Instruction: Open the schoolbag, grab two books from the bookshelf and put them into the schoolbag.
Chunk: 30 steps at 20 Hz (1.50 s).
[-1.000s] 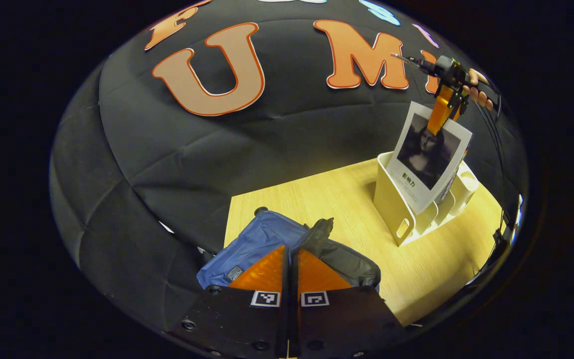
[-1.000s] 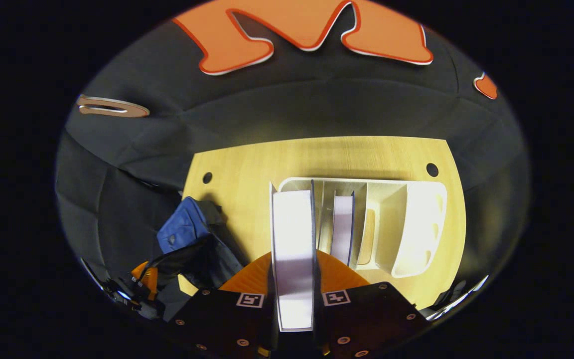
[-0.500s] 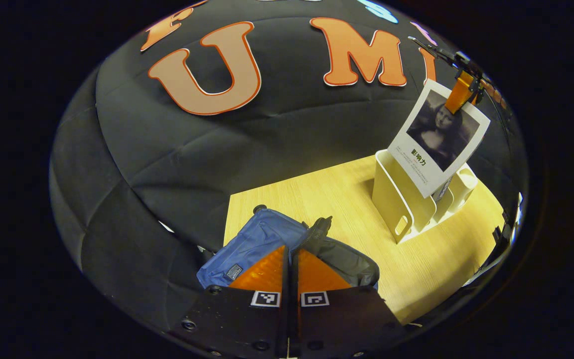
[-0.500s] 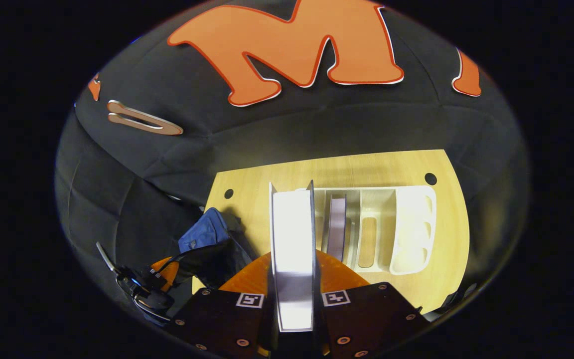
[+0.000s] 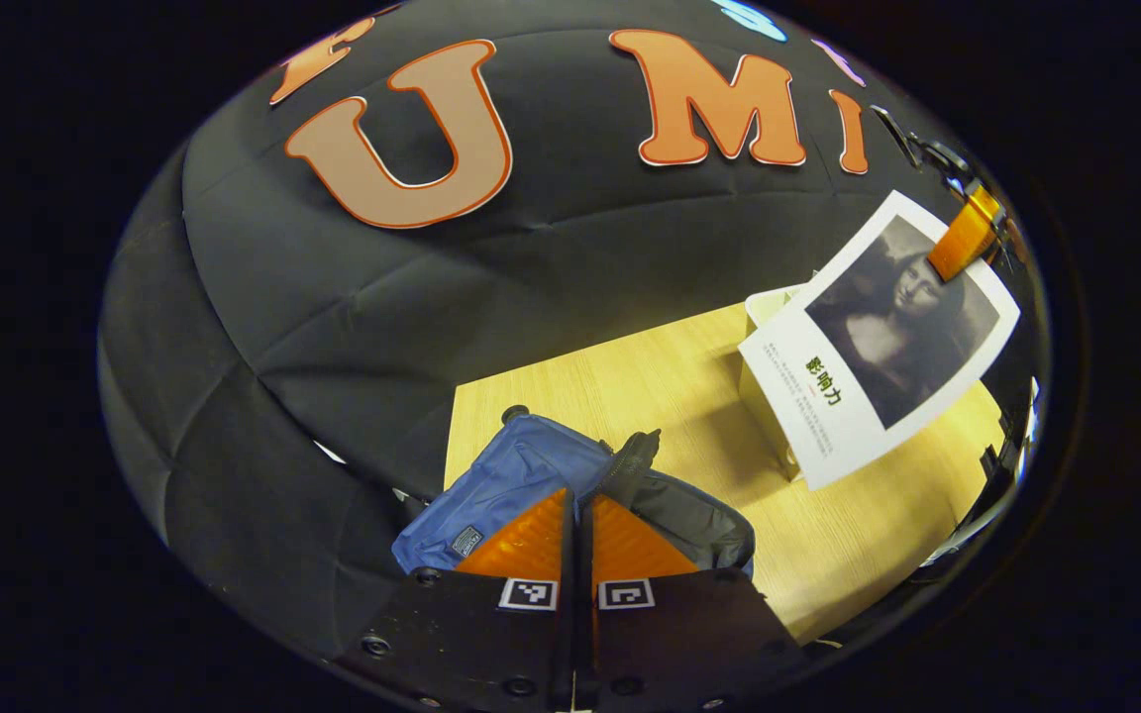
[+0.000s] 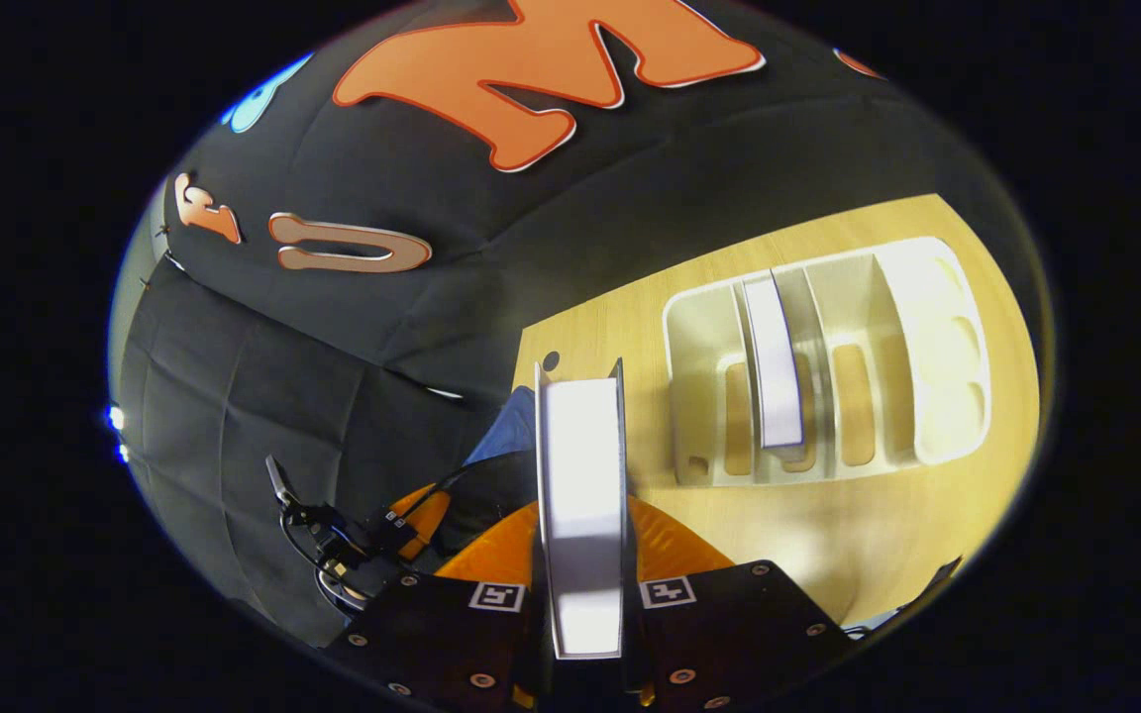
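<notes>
With the right tongs (image 6: 580, 555) clamped on the book (image 6: 580, 495) up clear of the bookshelf (image 6: 828, 366), I'd swing it left, spine down, toward the schoolbag (image 5: 531, 475) whose mouth the closed left tongs (image 5: 578, 535) pinch at the bench's (image 5: 630, 396) near-left corner.

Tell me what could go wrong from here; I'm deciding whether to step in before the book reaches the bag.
1. The right gripper pinches the white-covered book by one edge, so it may swing or slip.
2. The left gripper holds the blue and black fabric schoolbag at its zip; the opening looks narrow, so the book could catch.
3. A second book stands in the cream plastic bookshelf.
</notes>
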Tool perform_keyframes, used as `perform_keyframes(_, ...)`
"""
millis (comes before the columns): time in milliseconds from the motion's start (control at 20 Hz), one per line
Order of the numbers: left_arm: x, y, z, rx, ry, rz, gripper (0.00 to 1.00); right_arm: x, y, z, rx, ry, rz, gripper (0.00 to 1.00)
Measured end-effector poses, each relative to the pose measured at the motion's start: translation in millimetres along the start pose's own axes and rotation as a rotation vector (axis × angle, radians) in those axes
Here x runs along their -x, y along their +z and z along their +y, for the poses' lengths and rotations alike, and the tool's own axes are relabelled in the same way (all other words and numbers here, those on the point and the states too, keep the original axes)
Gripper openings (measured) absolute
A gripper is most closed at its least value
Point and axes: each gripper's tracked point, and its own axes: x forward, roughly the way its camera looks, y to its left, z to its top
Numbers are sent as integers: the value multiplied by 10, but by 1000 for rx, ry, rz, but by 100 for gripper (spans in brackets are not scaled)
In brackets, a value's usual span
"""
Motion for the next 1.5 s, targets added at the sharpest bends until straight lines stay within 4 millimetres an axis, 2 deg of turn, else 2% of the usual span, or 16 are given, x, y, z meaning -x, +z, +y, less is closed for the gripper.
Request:
perform_keyframes(150, 6, 38, -47, 8, -10, 1, 1, -112, -288, -30, -73, 35, -9, 28)
perform_keyframes(350, -71, 83, -167, 46, -28, 11, 1, -438, -761, -184, -198, 85, -5, 27)
perform_keyframes(500, -91, 101, -242, 70, -39, 18, 1, -707, -1026, -244, -241, 68, -3, 25)
perform_keyframes(550, -110, 99, -270, 76, -45, 20, 1, -791, -1075, -209, -236, 63, -2, 26)
perform_keyframes(750, -128, 96, -320, 93, -60, 33, 1, -1081, -1136, -35, -260, 110, -28, 25)
perform_keyframes(1200, -86, 160, -464, 96, -104, 62, 1, -1804, -1349, 188, -291, 114, -40, 25)
perform_keyframes(1350, -52, 197, -495, 87, -118, 68, 1, -2000, -1337, 293, -296, 106, -58, 26)
perform_keyframes(1500, -42, 175, -611, 78, -163, 83, 1, -2227, -1348, 322, -306, 96, -60, 25)
